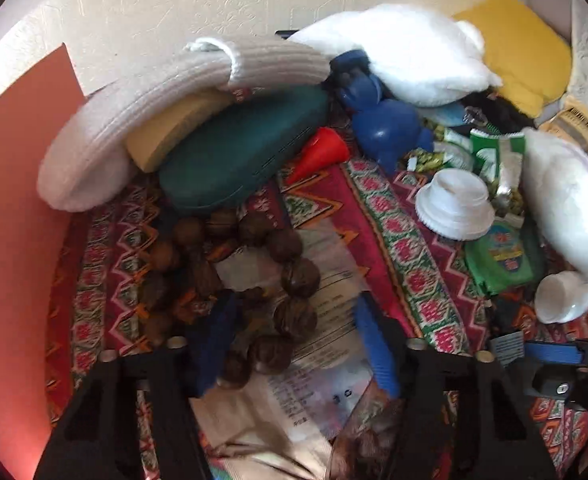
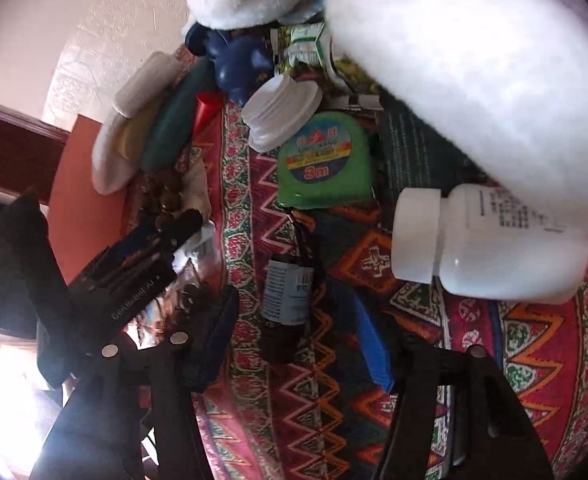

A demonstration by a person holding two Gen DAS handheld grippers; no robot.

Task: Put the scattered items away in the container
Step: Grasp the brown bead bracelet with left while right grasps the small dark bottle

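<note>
A string of brown wooden beads (image 1: pixel 278 280) lies on a clear labelled bag (image 1: pixel 333 292) on the patterned cloth. My left gripper (image 1: pixel 294 340) stands open astride them; its left pad touches the beads and its right pad rests apart on the bag. In the right wrist view a small dark bottle (image 2: pixel 288 296) with a blue-white label lies between the open fingers of my right gripper (image 2: pixel 294 344), neither pad touching it. The white rope basket (image 1: pixel 106 132) lies tipped at the back left, a green glasses case (image 1: pixel 246 156) and a yellow sponge (image 1: pixel 170 132) at its mouth.
A red cone (image 1: pixel 317 152), a blue toy (image 1: pixel 385 128), a white lid (image 1: pixel 453 204), a green tape measure (image 2: pixel 321 160), a white pill bottle (image 2: pixel 485 252), white plush pieces (image 2: pixel 473 72) and snack wrappers (image 1: pixel 493 156) crowd the cloth. An orange board (image 1: pixel 14 220) stands left. The left gripper's body (image 2: pixel 134 280) is close beside my right one.
</note>
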